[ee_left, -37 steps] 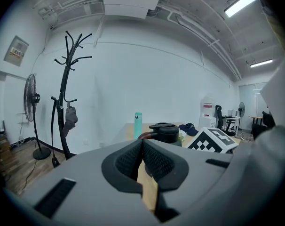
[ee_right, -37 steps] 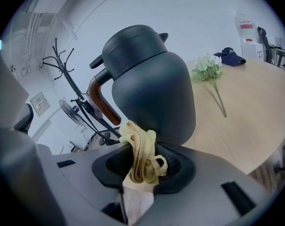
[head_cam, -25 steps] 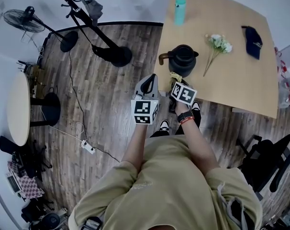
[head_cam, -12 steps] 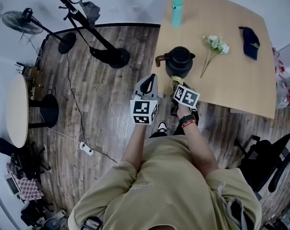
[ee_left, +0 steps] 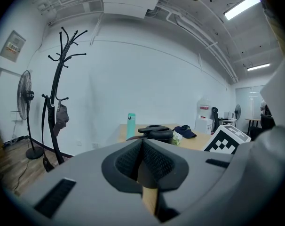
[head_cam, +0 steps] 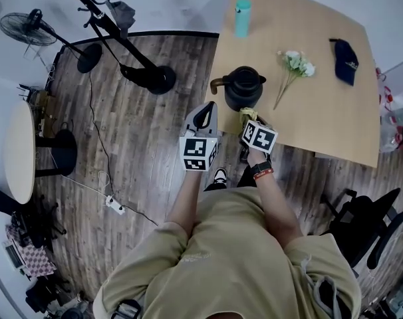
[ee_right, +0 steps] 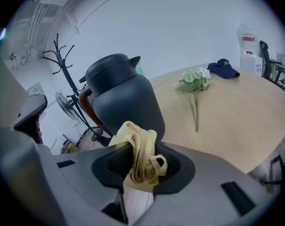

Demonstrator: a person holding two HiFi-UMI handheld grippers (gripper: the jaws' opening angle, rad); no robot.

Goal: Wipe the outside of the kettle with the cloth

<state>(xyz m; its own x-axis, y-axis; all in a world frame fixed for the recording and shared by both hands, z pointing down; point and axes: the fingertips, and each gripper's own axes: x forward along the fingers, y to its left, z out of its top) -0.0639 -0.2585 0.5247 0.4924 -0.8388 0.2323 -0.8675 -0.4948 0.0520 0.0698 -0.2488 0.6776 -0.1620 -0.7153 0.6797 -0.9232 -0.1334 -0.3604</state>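
Right gripper [ee_right: 142, 167] clamps a bunched yellow cloth [ee_right: 140, 150] just beside the dark kettle's [head_cam: 245, 88] lower side; contact unclear. Kettle stands upper centre of the head view, near the table [head_cam: 321, 105] edge. Left gripper [ee_left: 143, 160] jaws pressed together, empty.

Kettle [ee_right: 123, 98]: smooth matt dark-grey body; cloth [ee_right: 141, 152]: soft, nubbly yellow fabric; table [ee_right: 227, 107]: pale wood-look top, smooth, low sheen; floor [head_cam: 148, 151]: dark, grained wood planks.
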